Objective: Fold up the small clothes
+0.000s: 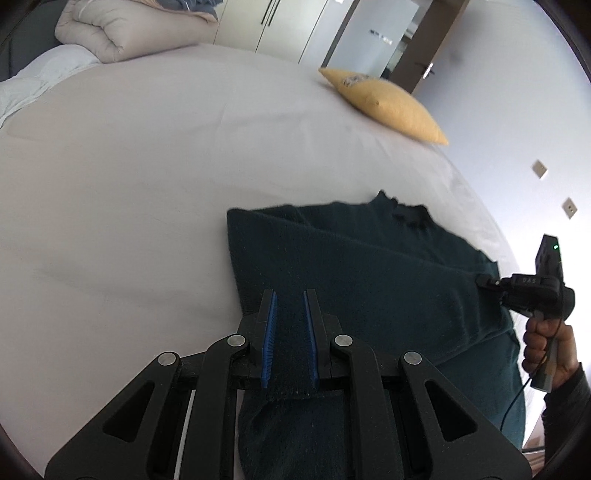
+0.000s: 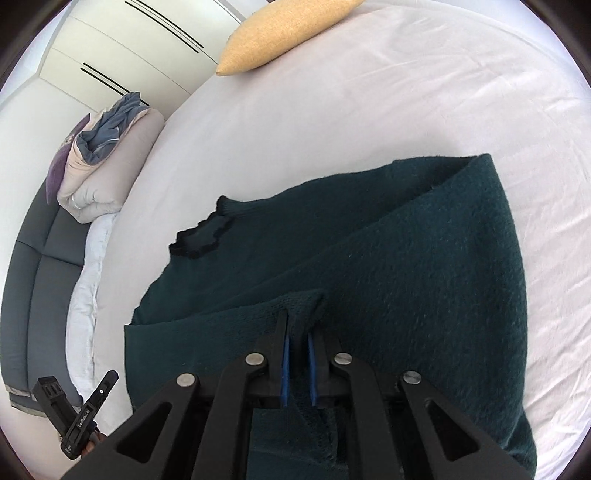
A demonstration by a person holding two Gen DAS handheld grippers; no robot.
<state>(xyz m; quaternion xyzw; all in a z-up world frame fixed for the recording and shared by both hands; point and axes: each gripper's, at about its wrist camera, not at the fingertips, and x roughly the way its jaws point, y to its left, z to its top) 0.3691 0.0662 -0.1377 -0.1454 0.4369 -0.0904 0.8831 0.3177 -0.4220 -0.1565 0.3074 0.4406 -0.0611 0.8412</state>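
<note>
A dark green knit sweater (image 1: 369, 273) lies on the white bed sheet (image 1: 129, 184), partly folded, its black-trimmed collar (image 1: 410, 214) at the far side. My left gripper (image 1: 290, 299) is shut on the sweater's near edge, with fabric between the blue pads. My right gripper (image 2: 297, 325) is shut on a fold of the sweater (image 2: 424, 266) and lifts it a little. The right gripper also shows in the left wrist view (image 1: 484, 282) at the sweater's right edge. The left gripper shows in the right wrist view (image 2: 107, 380) at lower left.
A yellow cushion (image 1: 388, 103) lies at the far right of the bed. A folded beige duvet (image 1: 125, 33) sits at the far left by the grey headboard (image 2: 40, 266). White wardrobes (image 2: 122, 48) stand behind.
</note>
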